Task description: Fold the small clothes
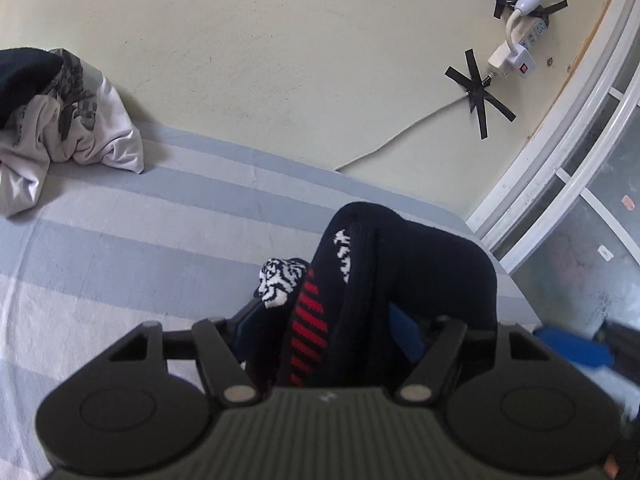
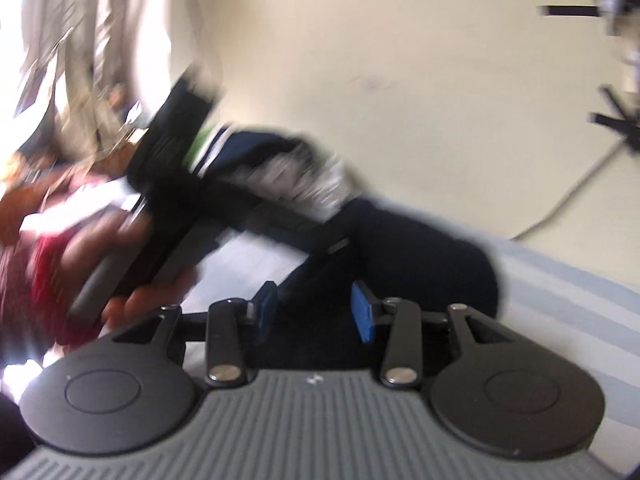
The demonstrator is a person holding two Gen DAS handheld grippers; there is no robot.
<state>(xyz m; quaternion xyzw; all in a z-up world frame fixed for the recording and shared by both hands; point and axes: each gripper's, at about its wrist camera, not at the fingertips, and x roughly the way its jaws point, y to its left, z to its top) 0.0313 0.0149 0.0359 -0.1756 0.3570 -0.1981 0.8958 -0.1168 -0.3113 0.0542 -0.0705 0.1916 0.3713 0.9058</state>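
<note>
Left gripper, its fingers clamped on a bunched dark navy garment with red stripes and white pattern, holds it lifted just above the near right part of the blue-and-white striped bed sheet, presumably so the cloth hangs free for straightening. Right gripper, blue pads apart with nothing clearly between them, sits close beside the same garment; judged poised to take a second edge. The right view is motion-blurred. A pile of pale unfolded clothes lies far left against the wall, kept well apart from the working area
</note>
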